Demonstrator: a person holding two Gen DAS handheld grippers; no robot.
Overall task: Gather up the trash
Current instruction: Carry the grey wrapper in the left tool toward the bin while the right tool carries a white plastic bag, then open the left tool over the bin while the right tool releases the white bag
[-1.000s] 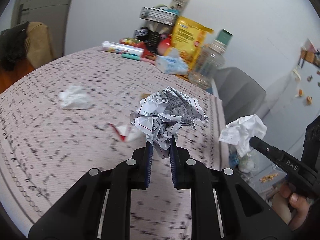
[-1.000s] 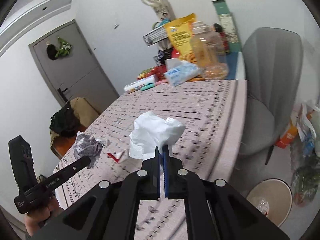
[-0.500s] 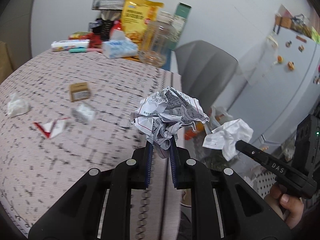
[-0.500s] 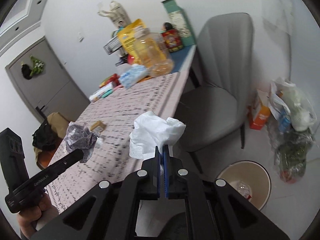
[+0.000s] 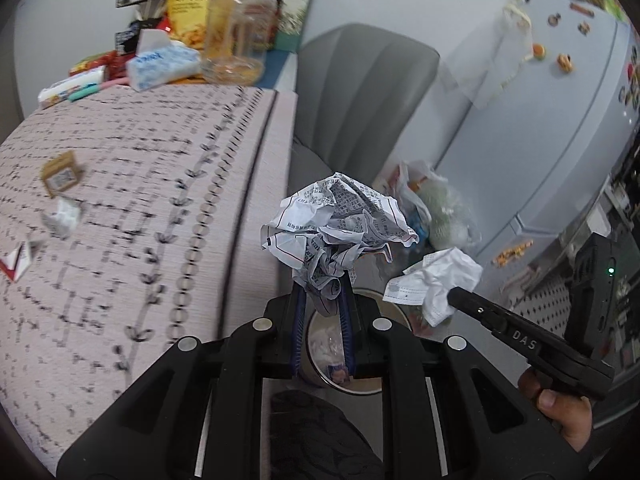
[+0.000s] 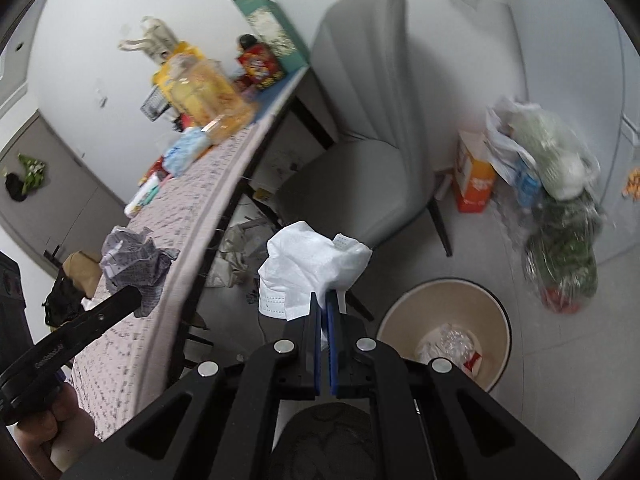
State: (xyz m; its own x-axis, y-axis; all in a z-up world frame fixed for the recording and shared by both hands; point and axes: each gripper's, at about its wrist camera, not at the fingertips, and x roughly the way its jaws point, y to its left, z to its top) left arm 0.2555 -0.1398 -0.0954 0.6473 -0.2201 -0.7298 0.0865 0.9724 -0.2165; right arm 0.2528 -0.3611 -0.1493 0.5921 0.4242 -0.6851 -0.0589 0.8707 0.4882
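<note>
My left gripper (image 5: 322, 295) is shut on a crumpled printed paper ball (image 5: 340, 224), held past the table's right edge above the beige trash bin (image 5: 324, 344). My right gripper (image 6: 323, 300) is shut on a white face mask (image 6: 312, 268), to the left of and above the bin (image 6: 444, 332) on the floor. The mask (image 5: 436, 280) also shows in the left wrist view, and the paper ball (image 6: 134, 262) in the right wrist view. On the table lie a small cardboard box (image 5: 60, 174), a white scrap (image 5: 64, 216) and a red-and-white wrapper (image 5: 18, 260).
The table (image 5: 160, 184) has a pink patterned cloth; snacks, a jar (image 5: 236, 36) and a tissue pack (image 5: 162, 64) stand at its far end. A grey chair (image 6: 372, 120) stands beside it. Plastic bags (image 6: 556, 200) and an orange carton (image 6: 474, 176) sit on the floor near the fridge (image 5: 560, 112).
Both grippers have swung right, off the table and toward the floor, each keeping its trash. The bin is now below and close to them.
</note>
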